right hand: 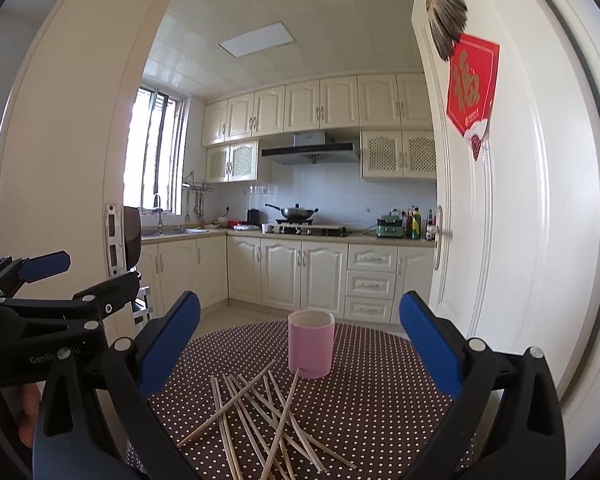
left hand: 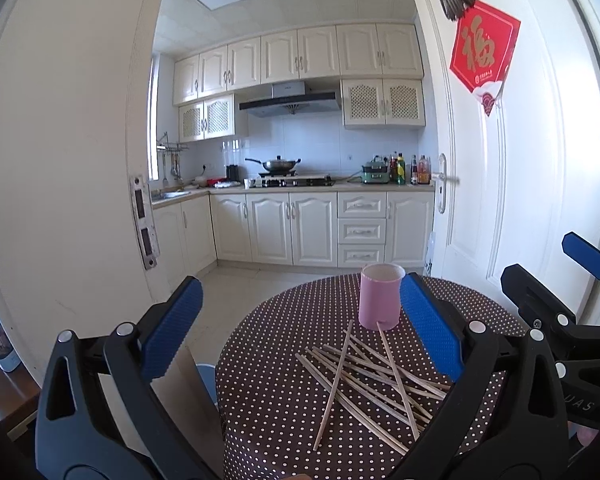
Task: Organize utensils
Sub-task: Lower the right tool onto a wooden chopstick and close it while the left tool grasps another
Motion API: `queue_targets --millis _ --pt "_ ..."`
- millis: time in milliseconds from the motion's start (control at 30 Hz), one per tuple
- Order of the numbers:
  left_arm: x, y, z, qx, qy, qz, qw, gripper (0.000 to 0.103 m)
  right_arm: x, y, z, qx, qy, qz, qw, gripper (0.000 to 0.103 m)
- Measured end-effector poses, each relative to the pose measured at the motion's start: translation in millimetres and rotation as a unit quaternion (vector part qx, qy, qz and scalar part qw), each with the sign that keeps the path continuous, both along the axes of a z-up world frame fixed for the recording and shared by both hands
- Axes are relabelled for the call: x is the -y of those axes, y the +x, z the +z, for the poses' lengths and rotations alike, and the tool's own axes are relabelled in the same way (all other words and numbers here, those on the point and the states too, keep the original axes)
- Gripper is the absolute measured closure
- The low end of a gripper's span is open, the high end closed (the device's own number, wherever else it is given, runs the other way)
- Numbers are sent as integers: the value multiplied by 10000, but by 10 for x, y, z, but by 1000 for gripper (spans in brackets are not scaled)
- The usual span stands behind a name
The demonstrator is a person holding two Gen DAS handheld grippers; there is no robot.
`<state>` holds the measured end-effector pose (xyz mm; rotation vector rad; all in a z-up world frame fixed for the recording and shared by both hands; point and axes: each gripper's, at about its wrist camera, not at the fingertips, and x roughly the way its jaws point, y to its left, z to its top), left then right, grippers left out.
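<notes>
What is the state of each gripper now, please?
Left gripper: open, holding nothing.
Right gripper: open, holding nothing.

Round table covered by a brown white-dotted cloth [right hand: 380,400], bearing an upright pink cylindrical cup [right hand: 311,344] and a loose crisscrossed pile of thin wooden chopsticks [right hand: 260,416] just before it.

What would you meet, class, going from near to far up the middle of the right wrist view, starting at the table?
Scattered chopsticks → pink cup → far rim of the polka-dot table → tiled kitchen floor → lower cabinets → stove with wok → range hood
</notes>
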<state>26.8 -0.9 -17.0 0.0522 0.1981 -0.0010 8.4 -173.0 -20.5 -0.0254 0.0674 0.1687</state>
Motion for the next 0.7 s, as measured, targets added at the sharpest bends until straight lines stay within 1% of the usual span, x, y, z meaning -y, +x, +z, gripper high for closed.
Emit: queue_targets --millis 167,267,333,367,400,467,500,567,600,633,700 --pt "10 182 -116 -227 76 38 9997 6 3 173 -117 -298 44 -38 9995 7" --pt "4 310 -197 -439 130 25 9989 6 2 342 -209 -649 67 34 9979 7" --pt "-13 440 -286 -689 124 -37 9975 6 7 467 -293 -916 87 63 9957 7" --pt "-22 544 -362 -910 107 -116 9957 6 14 515 -331 -1025 110 77 9946 7" --pt "-21 599 -408 -1023 99 -155 9946 6 25 575 -373 -1175 148 97 9929 7" --pt "-27 777 -556 -1394 80 -246 9899 6 64 724 -482 -1554 262 88 9875 7" --pt "-35 855 -619 -1557 80 -265 9874 6 70 766 -529 -1654 286 119 9857 7" --pt "-49 950 -735 -1755 88 -318 9839 6 84 893 -643 -1947 275 109 9804 7" --pt "-54 1051 -838 -1956 87 -367 9800 6 81 949 -696 -2085 253 128 9776 7" --pt "-39 1109 -899 -2059 84 -380 9778 7 76 1017 -767 -2244 226 142 9741 8" --pt "-40 1238 -1011 -2293 59 -492 9721 11 62 1082 -846 -2466 177 145 9688 14"
